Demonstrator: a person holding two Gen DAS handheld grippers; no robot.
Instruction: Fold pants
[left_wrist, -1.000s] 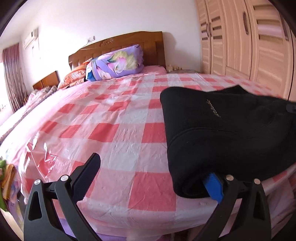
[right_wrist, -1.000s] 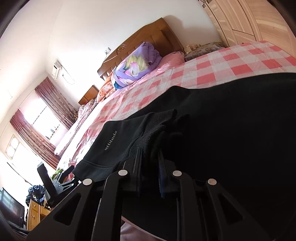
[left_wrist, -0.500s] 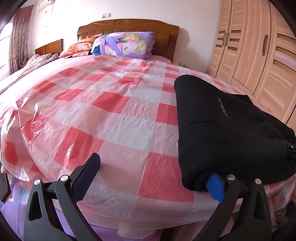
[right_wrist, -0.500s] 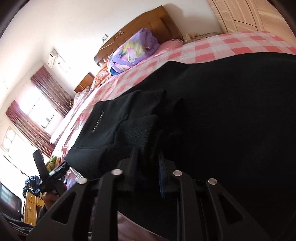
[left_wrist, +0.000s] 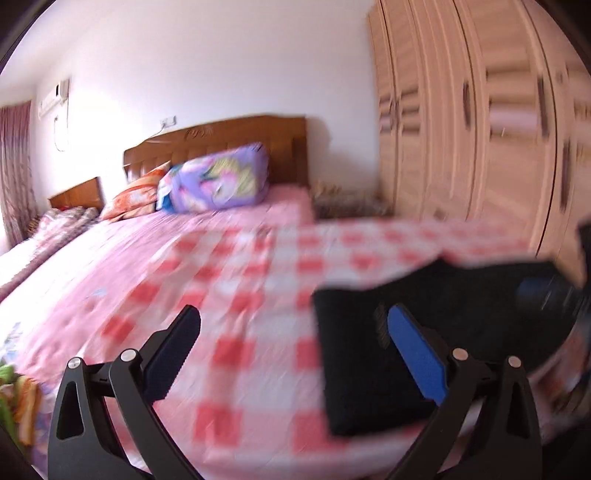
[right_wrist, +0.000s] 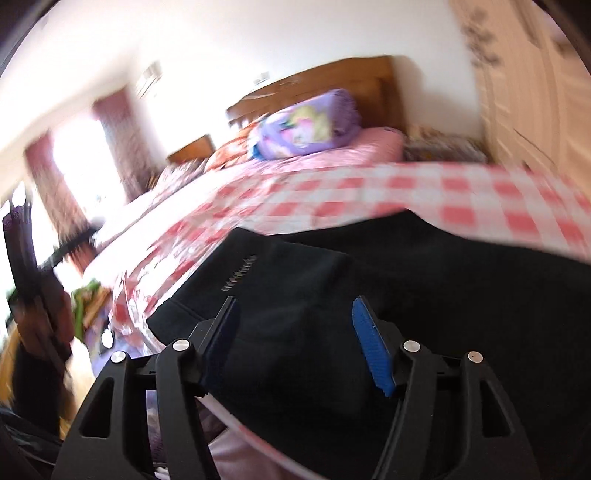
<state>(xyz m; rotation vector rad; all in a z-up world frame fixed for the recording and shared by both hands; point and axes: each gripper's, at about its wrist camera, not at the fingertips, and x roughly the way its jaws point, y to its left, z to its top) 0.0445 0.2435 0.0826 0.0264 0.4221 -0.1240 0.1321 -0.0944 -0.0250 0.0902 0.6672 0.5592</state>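
Observation:
The black pants lie folded on the pink checked bed sheet near the bed's front right edge. They also fill the lower part of the right wrist view, with small light lettering on the folded part. My left gripper is open and empty, raised above the bed; its right finger hangs over the pants' left edge. My right gripper is open and empty just above the folded cloth. Both views are blurred by motion.
A wooden headboard with a purple floral pillow and an orange pillow stands at the far end. A tall wooden wardrobe runs along the right. A curtained window is at the left.
My right gripper has opened and let go of the pants, which now lie flat. My left gripper has lifted away from the pants' edge and stays open. Both cameras swung upward.

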